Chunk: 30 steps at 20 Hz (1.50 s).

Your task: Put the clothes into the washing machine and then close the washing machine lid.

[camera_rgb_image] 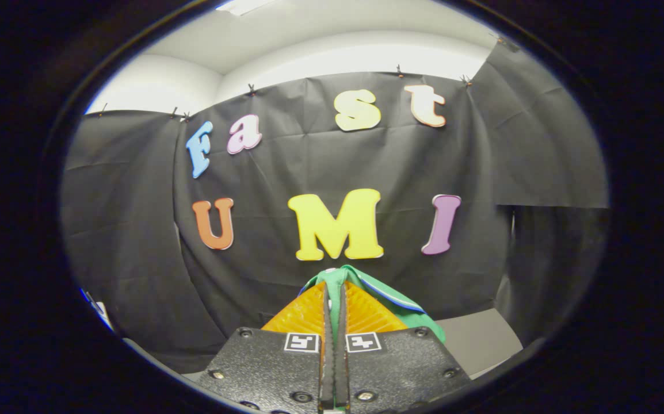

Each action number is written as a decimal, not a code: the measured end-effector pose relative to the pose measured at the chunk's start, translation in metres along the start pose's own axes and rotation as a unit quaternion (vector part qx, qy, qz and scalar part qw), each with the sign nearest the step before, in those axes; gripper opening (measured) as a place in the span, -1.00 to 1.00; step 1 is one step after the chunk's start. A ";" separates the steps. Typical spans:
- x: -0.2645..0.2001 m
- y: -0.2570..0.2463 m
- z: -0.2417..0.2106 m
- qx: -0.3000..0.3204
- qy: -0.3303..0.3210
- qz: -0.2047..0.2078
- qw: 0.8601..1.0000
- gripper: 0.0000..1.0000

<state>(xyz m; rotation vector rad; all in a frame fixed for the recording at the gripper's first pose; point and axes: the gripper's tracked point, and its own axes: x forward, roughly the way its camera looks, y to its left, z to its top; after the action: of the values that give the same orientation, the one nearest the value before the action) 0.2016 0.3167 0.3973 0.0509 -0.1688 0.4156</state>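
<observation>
Pinching a green cloth (366,290), the gripper (335,305) has its two fingers drawn together with the fabric clamped in the narrow seam between them. The cloth pokes up past the fingertips and spills over the right finger, draping down that side; a pale edge with a thin blue line runs along the fold. So the garment sits right at the tips, lifted clear of any surface, its loose part hanging off to the right and downward.

Ahead of the fingers hangs the black cloth wall (320,167), creased, pinned along its top, with a pale room wall (286,63) and ceiling above it. Low to the right, beyond the cloth, lies a bare grey tabletop (481,339). Something small and bluish shows low on the left, too blurred to name.

Judging from this, the garment is picked up and carried high, and the gripper faces the wall rather than any machine. The coming move would be turning or lowering toward the drum opening before letting go.
</observation>
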 end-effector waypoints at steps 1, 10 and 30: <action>0.005 0.012 0.002 -0.001 0.001 0.010 1.000 -0.92; 0.080 0.100 -0.019 0.004 0.030 0.088 0.996 -0.92; 0.216 0.105 -0.278 0.049 0.278 0.067 0.957 -0.91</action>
<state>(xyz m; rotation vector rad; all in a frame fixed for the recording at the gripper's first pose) 0.3961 0.5220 0.1626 0.0189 0.4076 0.5573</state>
